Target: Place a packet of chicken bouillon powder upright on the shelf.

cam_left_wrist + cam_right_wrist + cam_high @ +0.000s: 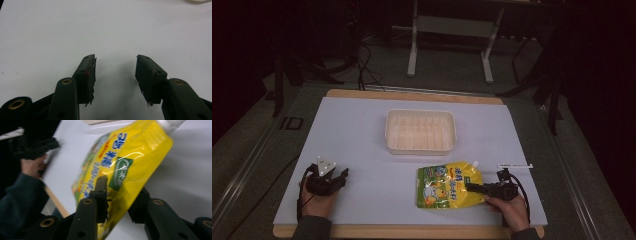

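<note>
In the high view, a white-covered surface (pixel 362 130) carries a pale, ribbed tray (pixel 420 131) at its middle, toward the far side. Nearer and to the right lies a yellow pouch (pixel 447 186) printed with a cartoon duck, its white spout (pixel 475 164) pointing to the far right. The right hand-held gripper (pixel 469 186) reaches in from the right, and its jaws are at the pouch's right edge. A thin white stick (pixel 515 166) lies just beyond that hand, near the right edge of the surface. The left hand-held gripper (pixel 343 176) rests on the near left part of the surface, well apart from the pouch and the tray.

In the left gripper view, the left hand-held gripper (pixel 115 72) has its jaws standing apart, with bare white surface (pixel 100 30) between them. Frayed tape shows on the inner faces of the pads (pixel 91 75). A sliver of the tray's rim (pixel 197 1) shows at the far right corner.

In the right gripper view, the right hand-held gripper (pixel 120 197) is clamped on the yellow pouch (pixel 125 165): one jaw lies over the printed face, the other under the back of it. The pouch is tilted, its near edge raised off the surface, its spout (pixel 170 123) pointing away. Farther off to the left, the person's other hand (pixel 31 166) holds the left hand-held gripper (pixel 53 143) at the edge of the surface.
</note>
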A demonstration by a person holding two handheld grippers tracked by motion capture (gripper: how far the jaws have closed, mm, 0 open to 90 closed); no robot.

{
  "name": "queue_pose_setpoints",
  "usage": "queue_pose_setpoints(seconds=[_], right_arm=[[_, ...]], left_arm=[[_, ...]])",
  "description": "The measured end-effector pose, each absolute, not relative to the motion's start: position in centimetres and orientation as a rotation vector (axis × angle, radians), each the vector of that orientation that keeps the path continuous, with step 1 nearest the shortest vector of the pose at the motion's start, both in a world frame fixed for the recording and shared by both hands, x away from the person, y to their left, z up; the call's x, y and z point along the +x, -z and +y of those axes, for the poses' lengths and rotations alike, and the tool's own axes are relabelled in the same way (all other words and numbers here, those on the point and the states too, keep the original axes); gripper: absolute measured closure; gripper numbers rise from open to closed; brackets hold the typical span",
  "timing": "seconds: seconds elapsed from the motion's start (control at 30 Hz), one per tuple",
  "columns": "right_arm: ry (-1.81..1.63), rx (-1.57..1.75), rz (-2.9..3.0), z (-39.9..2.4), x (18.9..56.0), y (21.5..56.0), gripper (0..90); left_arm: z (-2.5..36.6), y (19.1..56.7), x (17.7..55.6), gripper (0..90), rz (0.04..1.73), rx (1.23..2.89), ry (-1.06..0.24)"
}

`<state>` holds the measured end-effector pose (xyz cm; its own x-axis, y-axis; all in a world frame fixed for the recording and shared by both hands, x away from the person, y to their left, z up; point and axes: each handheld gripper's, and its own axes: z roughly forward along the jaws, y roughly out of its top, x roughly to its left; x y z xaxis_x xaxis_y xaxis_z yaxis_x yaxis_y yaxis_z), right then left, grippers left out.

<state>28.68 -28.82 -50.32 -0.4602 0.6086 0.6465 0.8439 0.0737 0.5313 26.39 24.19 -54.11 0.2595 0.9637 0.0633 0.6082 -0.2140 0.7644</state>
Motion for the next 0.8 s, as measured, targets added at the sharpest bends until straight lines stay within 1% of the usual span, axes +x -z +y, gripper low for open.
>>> queue_pose_setpoints(seconds=[0.17, 0.23, 0.3, 0.33, 0.37, 0.47, 0.63, 0.8], right_arm=[[1.32, -1.422, -2.102, -27.8, 28.8, 50.3, 72.0], [1.309, -1.418, -2.075, -27.6, 28.9, 50.2, 74.9], [1.317, -1.408, -2.033, -27.6, 28.9, 50.0, 79.7], [1.317, -1.408, -2.033, -27.6, 28.9, 50.0, 79.7], [1.338, -1.395, -2.013, -27.5, 28.9, 49.7, 84.0], [1.374, -1.365, -2.039, -27.1, 28.8, 49.2, 87.4], [1.437, -1.315, -2.128, -26.2, 28.4, 48.1, 89.2], [1.48, -1.263, -2.161, -25.8, 28.3, 47.7, 89.9]], left_arm=[[24.2, 54.1, 26.4, 50.0, 1.422, 1.913, -0.735], [24.2, 54.1, 26.4, 50.0, 1.422, 1.913, -0.735], [24.2, 54.1, 26.4, 50.0, 1.421, 1.914, -0.736], [24.2, 54.1, 26.4, 50.0, 1.421, 1.914, -0.736], [24.2, 54.1, 26.4, 50.0, 1.421, 1.914, -0.736], [24.2, 54.1, 26.4, 50.0, 1.42, 1.914, -0.738], [24.2, 54.1, 26.3, 50.0, 1.417, 1.912, -0.741], [24.2, 54.1, 26.3, 50.0, 1.414, 1.908, -0.744]])
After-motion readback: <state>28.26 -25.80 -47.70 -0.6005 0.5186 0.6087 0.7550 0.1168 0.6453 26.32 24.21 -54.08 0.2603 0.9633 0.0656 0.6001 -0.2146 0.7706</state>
